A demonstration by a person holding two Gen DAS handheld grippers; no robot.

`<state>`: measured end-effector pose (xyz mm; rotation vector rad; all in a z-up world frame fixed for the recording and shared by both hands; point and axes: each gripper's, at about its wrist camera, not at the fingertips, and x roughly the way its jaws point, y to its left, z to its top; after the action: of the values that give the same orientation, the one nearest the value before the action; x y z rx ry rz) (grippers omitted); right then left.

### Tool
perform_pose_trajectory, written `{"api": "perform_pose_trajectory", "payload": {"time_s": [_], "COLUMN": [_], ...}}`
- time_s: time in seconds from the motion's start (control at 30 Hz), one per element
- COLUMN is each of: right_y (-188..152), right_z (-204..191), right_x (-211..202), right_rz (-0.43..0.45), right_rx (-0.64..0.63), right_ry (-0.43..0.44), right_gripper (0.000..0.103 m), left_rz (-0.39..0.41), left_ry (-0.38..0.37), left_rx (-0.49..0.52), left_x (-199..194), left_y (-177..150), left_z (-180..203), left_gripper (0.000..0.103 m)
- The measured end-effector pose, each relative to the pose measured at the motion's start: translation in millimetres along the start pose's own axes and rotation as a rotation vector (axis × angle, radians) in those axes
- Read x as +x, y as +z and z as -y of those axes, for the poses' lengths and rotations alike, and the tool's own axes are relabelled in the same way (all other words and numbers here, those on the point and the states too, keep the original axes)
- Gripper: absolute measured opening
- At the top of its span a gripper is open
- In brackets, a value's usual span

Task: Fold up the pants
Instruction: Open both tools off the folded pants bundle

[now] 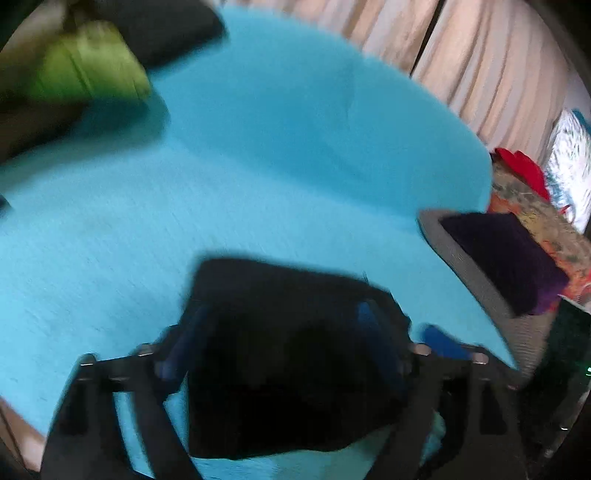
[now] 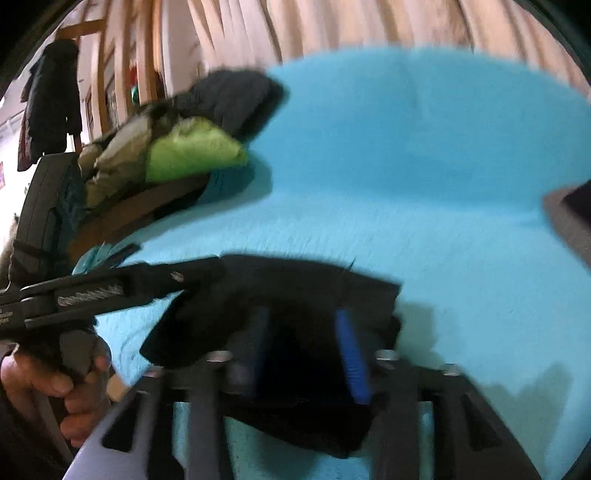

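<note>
Folded black pants [image 1: 291, 354] lie over a turquoise bed sheet [image 1: 258, 147], close in front of both cameras; both views are motion-blurred. My left gripper [image 1: 284, 343] has its blue-padded fingers [image 1: 373, 332] around the black bundle, with cloth between them. In the right wrist view the pants [image 2: 295, 295] sit between my right gripper's [image 2: 306, 350] blue fingers [image 2: 351, 350], which appear closed on the fabric. The left gripper's body [image 2: 110, 291], held by a hand, reaches into the pants from the left.
A green pillow [image 1: 85, 66] and dark bedding [image 1: 159, 29] lie at the sheet's far left. A grey basket [image 1: 480, 258] with dark purple cloth stands at the right edge, colourful cloth behind it. Beige curtains [image 1: 480, 55] hang behind. Dark coats [image 2: 51, 99] hang at the left.
</note>
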<state>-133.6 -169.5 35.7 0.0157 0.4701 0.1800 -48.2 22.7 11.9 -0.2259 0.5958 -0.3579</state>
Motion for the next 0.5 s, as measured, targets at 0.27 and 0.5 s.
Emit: {"api": "perform_pose_trajectory", "payload": {"time_s": [0.27, 0.5], "right_y": [-24, -35], "right_z": [-13, -15], "right_x": [-33, -40], "right_rz": [0.050, 0.019], "right_rx": [-0.026, -0.006], "right_ry": [-0.066, -0.111], "right_gripper": [0.076, 0.078], "left_rz": [0.029, 0.057], "left_ry": [0.123, 0.190], "left_rx": [0.075, 0.126], "left_x": [-5, -22], "left_y": [2, -10], "left_z": [6, 17], "left_gripper": [0.083, 0.091]}}
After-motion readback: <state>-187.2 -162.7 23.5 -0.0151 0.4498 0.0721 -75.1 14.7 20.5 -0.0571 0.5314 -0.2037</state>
